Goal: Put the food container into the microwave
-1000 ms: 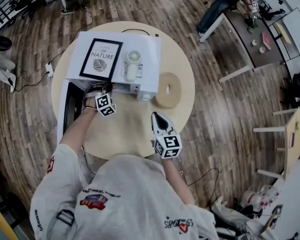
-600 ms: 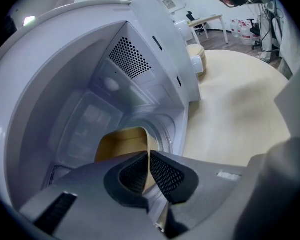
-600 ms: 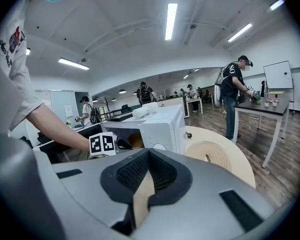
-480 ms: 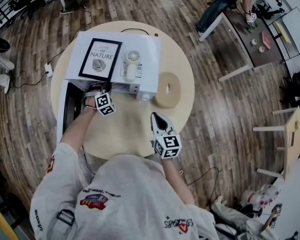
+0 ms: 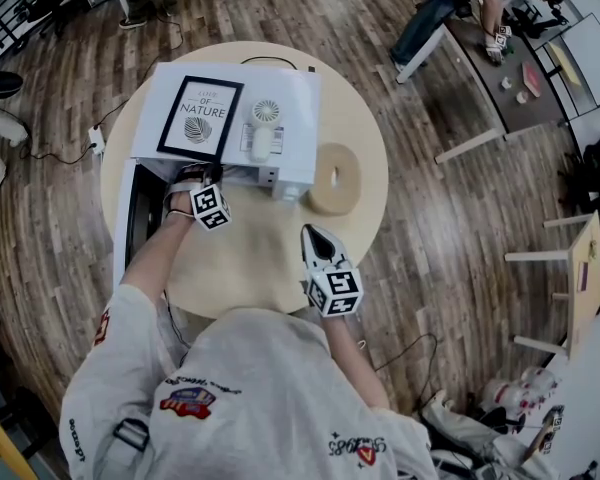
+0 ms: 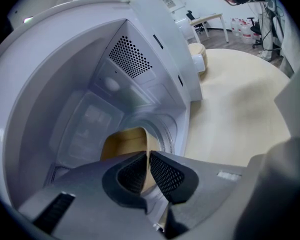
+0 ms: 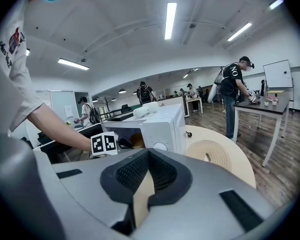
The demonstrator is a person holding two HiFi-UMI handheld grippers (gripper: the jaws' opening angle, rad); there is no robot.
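Note:
A white microwave (image 5: 300, 98) stands on the round table (image 5: 250, 268) with its door (image 5: 130, 218) swung open to the left. My left gripper (image 5: 195, 186) reaches into the opening. In the left gripper view its jaws (image 6: 149, 156) are shut on the rim of a tan food container (image 6: 122, 141), which sits low inside the cavity (image 6: 65, 84) over the turntable. My right gripper (image 5: 312, 232) hovers over the table in front of the microwave (image 7: 162, 126), shut with nothing in it (image 7: 148, 156).
A framed print (image 5: 201, 116) and a small white fan (image 5: 265, 128) lie on top of the microwave. A tan ring-shaped roll (image 5: 335, 178) sits on the table to its right. People stand at a desk (image 5: 510, 68) at the far right.

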